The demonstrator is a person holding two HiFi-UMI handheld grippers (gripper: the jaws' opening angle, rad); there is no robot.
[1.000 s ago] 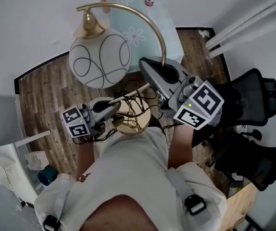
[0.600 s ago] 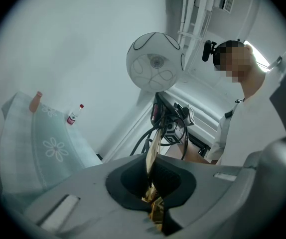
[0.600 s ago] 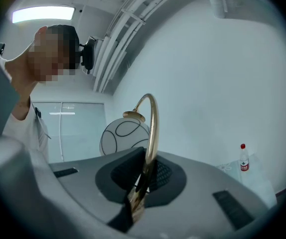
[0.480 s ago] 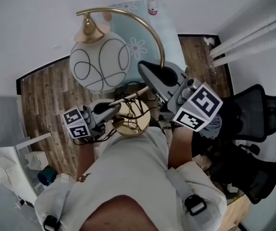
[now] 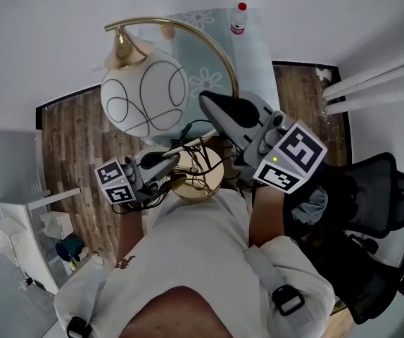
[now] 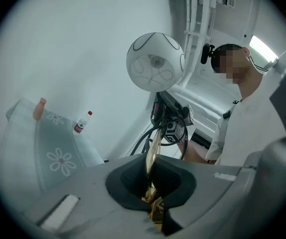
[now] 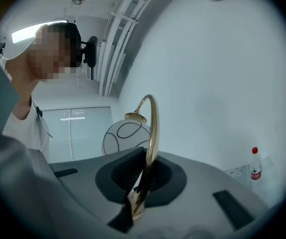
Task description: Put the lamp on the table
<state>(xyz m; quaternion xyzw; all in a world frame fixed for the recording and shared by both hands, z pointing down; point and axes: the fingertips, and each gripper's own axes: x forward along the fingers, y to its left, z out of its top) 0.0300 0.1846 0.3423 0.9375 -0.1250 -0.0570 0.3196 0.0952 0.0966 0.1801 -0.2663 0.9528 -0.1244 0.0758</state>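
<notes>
Room: wood floor [image 5: 75, 139], white walls. Floral-cloth worktop [image 5: 258, 55] at 12 o'clock carries a red-capped bottle [image 5: 239, 21], its label too small to read. The lamp [image 5: 144, 98], with white globe and brass arch, is held short of the worktop. Your left tool [image 5: 174, 158] is clamped on its lower stem, your right tool [image 5: 212, 105] on the arch.

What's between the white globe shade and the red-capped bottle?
Head view: the lamp's curved brass arm crosses there, over pale-blue flowered tablecloth.
</notes>
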